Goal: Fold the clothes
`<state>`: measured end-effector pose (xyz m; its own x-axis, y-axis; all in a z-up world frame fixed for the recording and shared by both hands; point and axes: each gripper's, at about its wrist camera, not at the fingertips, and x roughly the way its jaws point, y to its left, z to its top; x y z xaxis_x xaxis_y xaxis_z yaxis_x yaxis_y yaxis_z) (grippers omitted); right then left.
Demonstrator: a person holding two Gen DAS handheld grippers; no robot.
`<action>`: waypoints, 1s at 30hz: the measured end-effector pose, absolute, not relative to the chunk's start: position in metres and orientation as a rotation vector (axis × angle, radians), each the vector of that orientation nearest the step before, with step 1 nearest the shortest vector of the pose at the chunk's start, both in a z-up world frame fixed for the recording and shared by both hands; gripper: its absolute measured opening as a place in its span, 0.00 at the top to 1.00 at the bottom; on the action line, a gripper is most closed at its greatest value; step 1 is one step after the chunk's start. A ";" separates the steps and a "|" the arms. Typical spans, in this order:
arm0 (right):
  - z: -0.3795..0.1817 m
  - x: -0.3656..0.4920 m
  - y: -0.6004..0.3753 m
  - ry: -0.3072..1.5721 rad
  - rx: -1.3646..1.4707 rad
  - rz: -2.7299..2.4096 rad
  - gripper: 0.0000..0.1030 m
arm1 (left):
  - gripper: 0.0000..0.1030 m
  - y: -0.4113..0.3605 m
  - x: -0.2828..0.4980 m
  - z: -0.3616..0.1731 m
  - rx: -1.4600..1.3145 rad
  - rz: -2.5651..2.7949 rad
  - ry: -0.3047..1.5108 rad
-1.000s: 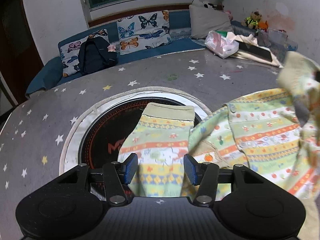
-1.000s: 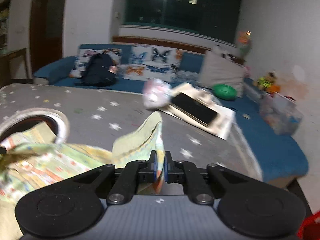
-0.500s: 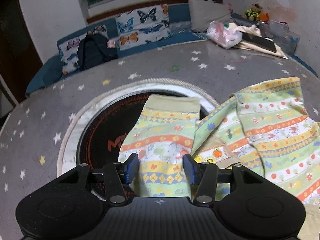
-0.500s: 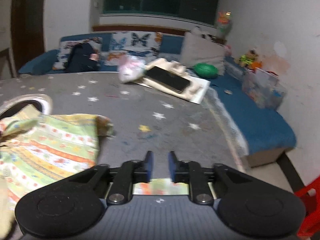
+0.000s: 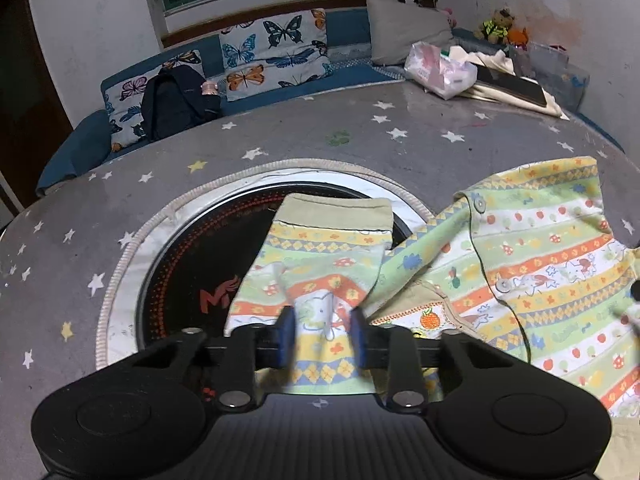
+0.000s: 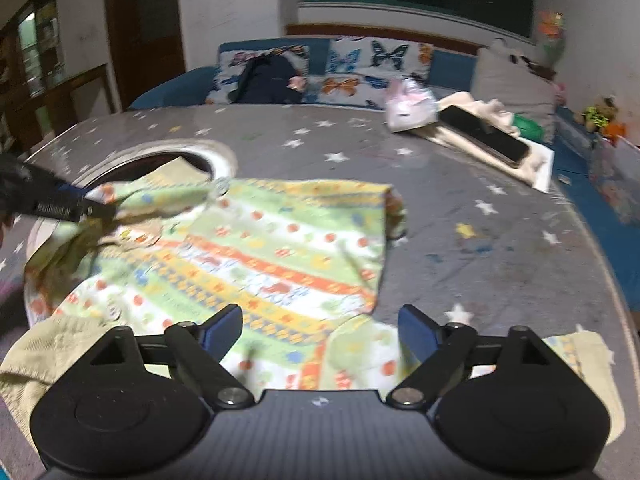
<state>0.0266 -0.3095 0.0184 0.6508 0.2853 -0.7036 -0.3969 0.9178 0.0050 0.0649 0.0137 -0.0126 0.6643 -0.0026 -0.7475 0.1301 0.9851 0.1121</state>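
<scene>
A child's garment (image 5: 532, 264) with green, orange and yellow printed stripes lies spread on the round grey star-patterned table (image 5: 360, 136). One sleeve (image 5: 320, 264) lies over the dark round hob. My left gripper (image 5: 322, 334) straddles that sleeve with its blue fingers closing around a raised fold; motion blur hides whether they pinch it. In the right wrist view the garment (image 6: 260, 252) lies flat, and my right gripper (image 6: 320, 332) is wide open and empty above its near edge. The left gripper (image 6: 60, 204) shows at far left on the cloth.
A dark round hob (image 5: 192, 280) with a white rim is set into the table. A plastic bag (image 5: 440, 70), cloth and a dark flat device (image 5: 516, 86) sit at the far right edge. A blue sofa with butterfly cushions (image 5: 276, 46) and a black backpack (image 5: 176, 100) stand behind.
My right gripper let go of the garment's side, which dropped flat on the table, then opened wide. My left gripper's fingers narrowed around the sleeve, bunching a fold between them.
</scene>
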 end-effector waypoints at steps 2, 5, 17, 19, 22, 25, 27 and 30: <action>0.015 0.026 -0.306 0.777 -0.166 0.396 0.07 | 0.80 0.018 0.060 -0.008 0.142 -0.079 0.832; 0.009 0.024 -0.303 0.795 -0.174 0.399 0.04 | 0.82 0.025 0.054 -0.004 0.119 -0.067 0.821; -0.010 0.020 -0.295 0.842 -0.178 0.398 0.00 | 0.70 0.056 0.022 0.006 0.027 -0.036 0.813; -0.010 0.021 -0.295 0.845 -0.177 0.395 0.00 | 0.70 0.059 0.018 0.007 0.021 -0.030 0.808; -0.010 0.021 -0.295 0.848 -0.178 0.395 0.00 | 0.70 0.061 0.014 0.009 0.017 -0.018 0.803; -0.010 0.022 -0.295 0.853 -0.180 0.395 0.00 | 0.75 0.066 0.009 0.014 0.008 0.011 0.794; -0.010 0.023 -0.295 0.854 -0.181 0.395 0.00 | 0.85 0.071 0.003 0.016 0.000 0.027 0.791; -0.010 0.023 -0.294 0.854 -0.181 0.392 0.00 | 0.87 0.074 -0.003 0.014 0.003 0.038 0.802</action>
